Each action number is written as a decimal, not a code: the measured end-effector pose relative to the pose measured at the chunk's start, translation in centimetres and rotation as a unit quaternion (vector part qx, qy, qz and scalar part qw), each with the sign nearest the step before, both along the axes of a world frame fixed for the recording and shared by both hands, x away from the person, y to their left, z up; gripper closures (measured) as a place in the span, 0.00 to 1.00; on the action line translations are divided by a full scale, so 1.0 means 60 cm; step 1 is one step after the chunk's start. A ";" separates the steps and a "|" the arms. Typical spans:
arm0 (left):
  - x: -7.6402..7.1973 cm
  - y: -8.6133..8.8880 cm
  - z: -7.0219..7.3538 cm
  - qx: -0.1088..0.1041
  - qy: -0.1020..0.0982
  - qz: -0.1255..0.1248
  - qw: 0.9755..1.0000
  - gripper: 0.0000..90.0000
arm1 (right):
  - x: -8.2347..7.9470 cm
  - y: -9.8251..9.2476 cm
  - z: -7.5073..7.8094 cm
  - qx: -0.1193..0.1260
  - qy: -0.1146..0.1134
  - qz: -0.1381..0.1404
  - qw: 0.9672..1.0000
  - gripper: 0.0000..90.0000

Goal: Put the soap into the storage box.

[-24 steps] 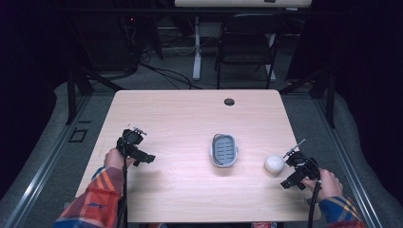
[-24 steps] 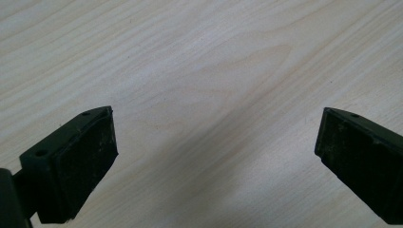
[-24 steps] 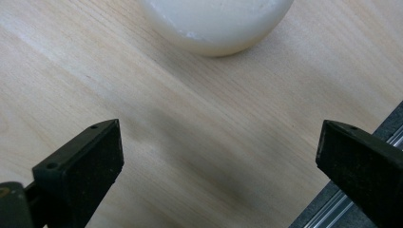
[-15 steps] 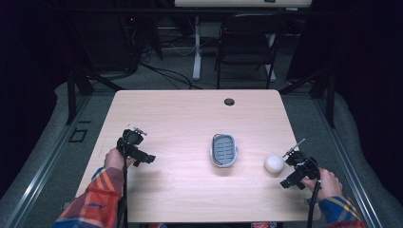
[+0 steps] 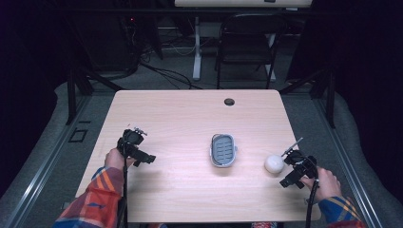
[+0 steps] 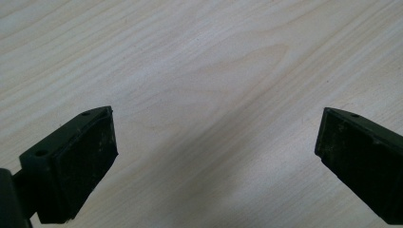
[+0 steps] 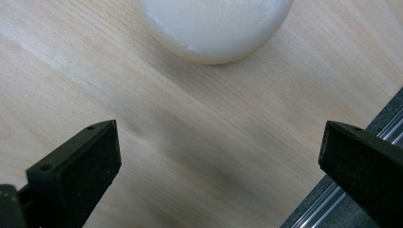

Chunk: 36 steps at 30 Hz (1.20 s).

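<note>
The right gripper (image 5: 288,163) is sitting with its jaws spread wide and empty, just beside a white ball (image 5: 273,164) (possibly a round soap; the view is too poor to tell) near the bench's (image 5: 180,114) right edge, apparently lining up to take it. A grey slotted dish (image 5: 223,150) is lying mid-bench, well apart from the ball, seemingly waiting to receive it. The left gripper (image 5: 142,154) is hovering released over bare wood at the left side, keeping clear.
</note>
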<state>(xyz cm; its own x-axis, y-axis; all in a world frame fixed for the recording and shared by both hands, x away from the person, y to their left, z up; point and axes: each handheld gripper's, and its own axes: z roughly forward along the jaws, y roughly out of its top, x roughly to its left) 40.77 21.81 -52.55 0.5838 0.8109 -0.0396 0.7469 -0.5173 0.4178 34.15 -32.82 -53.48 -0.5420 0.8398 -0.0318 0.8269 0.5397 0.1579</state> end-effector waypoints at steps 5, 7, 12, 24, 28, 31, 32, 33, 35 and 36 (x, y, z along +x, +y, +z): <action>0.000 -0.001 -0.001 0.001 0.002 0.000 1.000 0.00 | 0.007 0.001 0.009 -0.024 0.016 0.017 0.999 0.00; 0.000 -0.001 -0.001 0.001 0.002 0.000 1.000 0.00 | 0.008 0.002 0.009 -0.021 0.010 0.013 1.000 0.00; 0.000 -0.003 -0.002 0.001 0.003 -0.001 1.000 0.00 | 0.015 0.005 0.013 -0.024 0.007 0.013 1.000 0.00; 0.002 -0.005 -0.002 0.003 0.006 -0.005 1.000 0.00 | 0.032 0.013 0.021 0.002 0.001 0.006 1.000 0.00; 0.002 -0.006 -0.003 0.003 0.006 -0.005 1.000 0.00 | 0.040 0.019 0.021 0.012 -0.003 0.004 1.000 0.00; 0.002 -0.006 -0.003 0.003 0.006 -0.005 1.000 0.00 | 0.048 0.022 0.025 -0.002 0.009 0.019 1.000 0.00; 0.002 -0.006 -0.003 0.003 0.007 -0.005 1.000 0.00 | 0.049 0.026 0.021 0.010 -0.009 0.011 1.000 0.00; 0.002 -0.005 -0.003 0.000 0.007 -0.005 1.000 0.00 | 0.049 0.026 0.021 0.010 -0.009 0.011 1.000 0.00; 0.003 -0.004 -0.002 -0.005 0.005 -0.006 1.000 0.00 | 0.054 0.030 0.023 0.009 -0.004 0.018 1.000 0.00; 0.003 -0.003 -0.002 -0.005 0.005 -0.006 1.000 0.00 | 0.055 0.032 0.019 0.025 -0.012 0.012 1.000 0.00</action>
